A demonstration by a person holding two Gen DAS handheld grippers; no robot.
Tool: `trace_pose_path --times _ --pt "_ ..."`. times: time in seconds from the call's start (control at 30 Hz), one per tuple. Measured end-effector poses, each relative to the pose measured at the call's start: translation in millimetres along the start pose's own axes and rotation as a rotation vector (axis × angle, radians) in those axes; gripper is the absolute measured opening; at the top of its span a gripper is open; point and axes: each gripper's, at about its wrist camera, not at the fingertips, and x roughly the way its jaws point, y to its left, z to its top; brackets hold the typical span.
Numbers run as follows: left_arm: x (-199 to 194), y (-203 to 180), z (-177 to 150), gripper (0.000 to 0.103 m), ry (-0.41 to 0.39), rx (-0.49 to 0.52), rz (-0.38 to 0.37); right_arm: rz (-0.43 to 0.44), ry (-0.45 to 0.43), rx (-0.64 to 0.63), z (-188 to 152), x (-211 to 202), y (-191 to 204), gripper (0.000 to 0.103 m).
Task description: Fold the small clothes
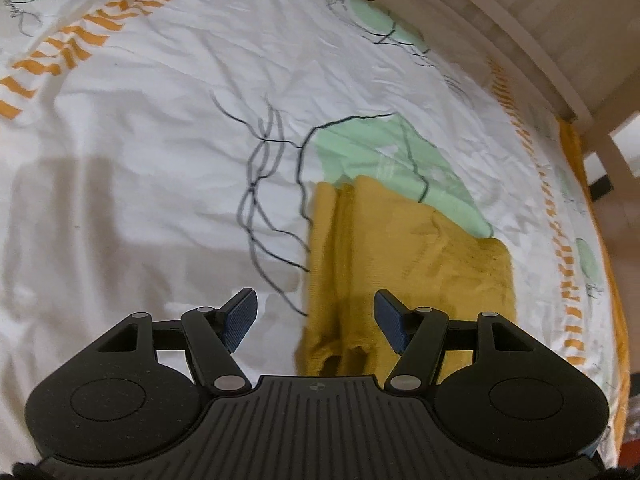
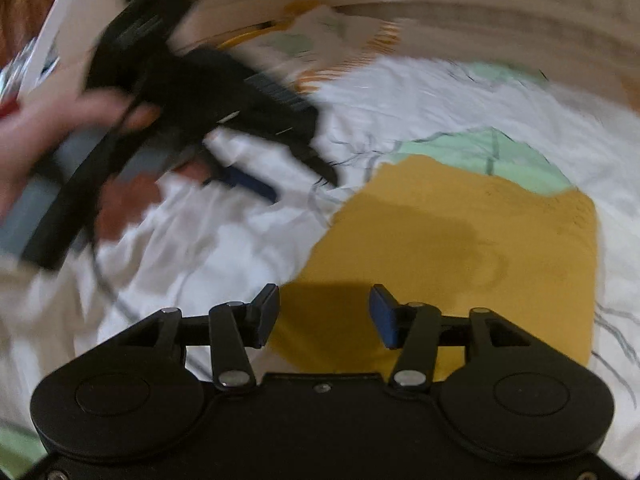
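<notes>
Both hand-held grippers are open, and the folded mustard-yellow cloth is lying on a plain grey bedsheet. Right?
Not quite. The sheet is white with green patches, black lines and orange stripes, not plain grey, as the left wrist view shows. The left hand-held gripper and right hand-held gripper are open, above the folded yellow cloth.

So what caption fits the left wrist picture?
Open left gripper above a folded mustard cloth on a patterned bedsheet.

left wrist: downward, near | right wrist: downward, near | shared: yellow cloth [image 1: 404, 256]
</notes>
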Motion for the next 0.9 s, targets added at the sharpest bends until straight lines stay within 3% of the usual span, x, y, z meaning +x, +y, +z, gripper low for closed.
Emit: trace_pose_path --times 0.23,0.33,0.37,0.4,0.47,0.53,0.63,0.67,0.9 --pt "11.2 -12.0 -0.5 0.062 -0.055 0.001 -0.097 -0.053 -0.001 -0.177 -4.5 10.8 23.9 0.057" --pt "20.4 -13.9 -1.6 0.053 -0.037 -0.015 -0.127 -0.079 -0.006 -0.23 -12.6 10.1 27.1 0.053" --pt "23.3 -13.8 -2.5 0.052 -0.029 -0.02 -0.141 -0.078 -0.011 -0.236 -14.5 9.7 26.4 0.047" --pt "27.4 -13.6 -3.7 0.05 -0.017 -0.027 -0.156 -0.078 -0.015 -0.238 -16.7 8.5 26.3 0.032" --pt "34.1 -14.4 -5.6 0.045 0.0 -0.031 -0.157 -0.077 -0.024 -0.236 -18.8 6.3 24.7 0.015" --pt "37.4 -16.6 -9.0 0.039 0.0 -0.009 -0.153 -0.062 -0.029 -0.212 -20.8 3.6 21.5 0.015" --pt "36.2 -22.0 -14.8 0.017 -0.042 0.041 -0.123 -0.046 -0.036 -0.178 -20.4 3.2 18.2 0.014" --pt "34.8 -22.6 -16.5 0.005 -0.064 0.045 -0.116 -0.041 -0.038 -0.167 -20.6 1.6 17.0 0.014" --pt "13.1 -17.2 -20.6 0.005 -0.118 -0.007 -0.106 -0.002 -0.061 -0.136 -18.7 -9.1 17.6 0.011"
